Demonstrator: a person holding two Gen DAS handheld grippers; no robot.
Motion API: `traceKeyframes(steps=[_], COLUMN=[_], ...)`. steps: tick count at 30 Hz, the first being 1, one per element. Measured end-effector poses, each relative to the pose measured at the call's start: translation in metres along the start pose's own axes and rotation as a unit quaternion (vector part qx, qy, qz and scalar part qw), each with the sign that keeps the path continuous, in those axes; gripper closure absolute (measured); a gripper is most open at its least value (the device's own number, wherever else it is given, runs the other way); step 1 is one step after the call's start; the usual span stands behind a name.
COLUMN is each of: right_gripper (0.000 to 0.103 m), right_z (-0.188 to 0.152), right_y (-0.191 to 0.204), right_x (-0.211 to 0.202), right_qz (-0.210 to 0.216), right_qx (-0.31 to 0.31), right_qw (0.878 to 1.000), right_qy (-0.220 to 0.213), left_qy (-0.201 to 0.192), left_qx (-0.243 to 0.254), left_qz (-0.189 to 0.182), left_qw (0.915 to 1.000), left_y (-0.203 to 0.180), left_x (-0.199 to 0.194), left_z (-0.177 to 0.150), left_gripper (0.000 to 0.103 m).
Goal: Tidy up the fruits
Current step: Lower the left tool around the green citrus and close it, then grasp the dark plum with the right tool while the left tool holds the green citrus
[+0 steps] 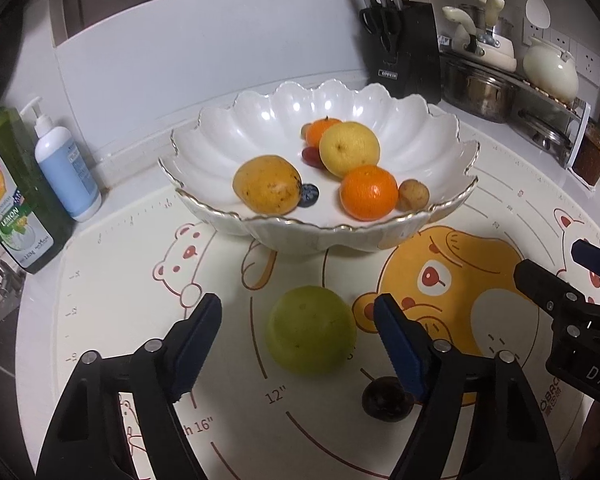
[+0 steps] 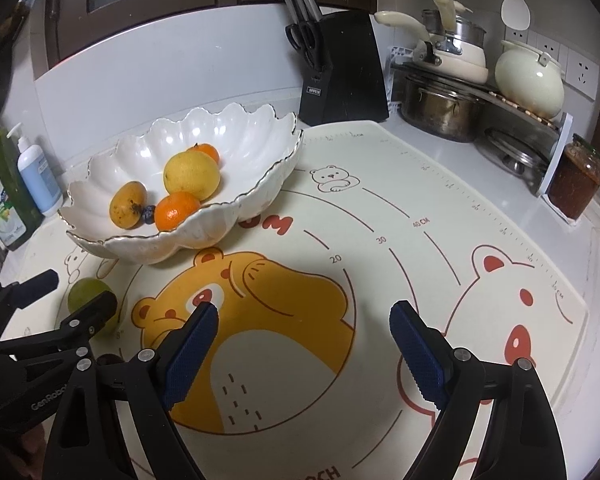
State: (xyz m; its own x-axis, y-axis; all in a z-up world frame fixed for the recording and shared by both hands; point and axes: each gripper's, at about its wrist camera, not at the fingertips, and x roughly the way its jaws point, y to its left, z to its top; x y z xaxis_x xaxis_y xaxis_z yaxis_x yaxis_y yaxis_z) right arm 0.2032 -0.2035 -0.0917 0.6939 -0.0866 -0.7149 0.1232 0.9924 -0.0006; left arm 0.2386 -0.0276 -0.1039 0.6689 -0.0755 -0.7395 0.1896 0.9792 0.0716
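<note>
Fruit sits mostly in the scalloped white bowl [image 1: 440,136] at the back of the bear-print mat [image 1: 228,408] on the surface: a yellow lemon [image 1: 349,148], two oranges, a speckled mango [image 1: 266,184], a blueberry [image 1: 309,193], a red grape and a small brown fruit. Outside the bowl, a green fruit [image 1: 311,329] lies on the mat between the fingers of the left claw [image 1: 298,312], whose jaws stand apart with a gap to the fruit on each side, so nothing is gripped. Only the left wrist view shows this clearly, along with a dark round fruit [image 1: 385,400] beside the claw's right finger, possibly a plum. From the right wrist view the green fruit is half hidden behind the left claw's finger. That view instead shows the right claw [image 2: 304,312] wide and empty over the orange bear, well apart from the bowl. A knife block [image 2: 346,68] stands behind.
</note>
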Motion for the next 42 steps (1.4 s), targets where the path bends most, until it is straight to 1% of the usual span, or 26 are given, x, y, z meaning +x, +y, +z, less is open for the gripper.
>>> traceKeyframes(steps=[8,10,12,13,16,22,27,42], right_gripper=[0.015,0.015,0.015,0.015,0.015,0.015,0.015,0.015], right_z=[-0.005,-0.006,-0.007,-0.007,-0.008,-0.009,-0.01,-0.023], right_y=[0.0,0.0,-0.001,-0.002,-0.003,-0.003,0.001,0.055], right_x=[0.009,0.01,0.011,0.012,0.013,0.012,0.011,-0.007], right_qz=[0.001,0.002,0.003,0.004,0.006,0.007,0.012,0.061], right_qx=[0.005,0.006,0.008,0.01,0.014,0.015,0.014,-0.03], right_qw=[1.0,1.0,1.0,1.0,1.0,1.0,1.0,0.998], right_qy=[0.01,0.011,0.013,0.014,0.016,0.016,0.015,0.005], left_qy=[0.014,0.018,0.024,0.027,0.025,0.025,0.024,0.015], left_qx=[0.001,0.003,0.005,0.005,0.008,0.003,0.003,-0.028], left_qz=[-0.001,-0.002,-0.005,-0.008,-0.004,-0.009,-0.001,0.033], left_qw=[0.9999,0.9998,0.9997,0.9996,0.9996,0.9996,0.9997,0.9989], left_y=[-0.001,-0.002,-0.004,-0.005,-0.007,-0.005,0.001,0.05], left_x=[0.011,0.014,0.016,0.017,0.018,0.015,0.005,-0.031], left_z=[-0.005,-0.005,-0.006,-0.006,-0.007,-0.008,-0.013,-0.038], left_gripper=[0.04,0.042,0.053,0.054,0.055,0.055,0.055,0.055])
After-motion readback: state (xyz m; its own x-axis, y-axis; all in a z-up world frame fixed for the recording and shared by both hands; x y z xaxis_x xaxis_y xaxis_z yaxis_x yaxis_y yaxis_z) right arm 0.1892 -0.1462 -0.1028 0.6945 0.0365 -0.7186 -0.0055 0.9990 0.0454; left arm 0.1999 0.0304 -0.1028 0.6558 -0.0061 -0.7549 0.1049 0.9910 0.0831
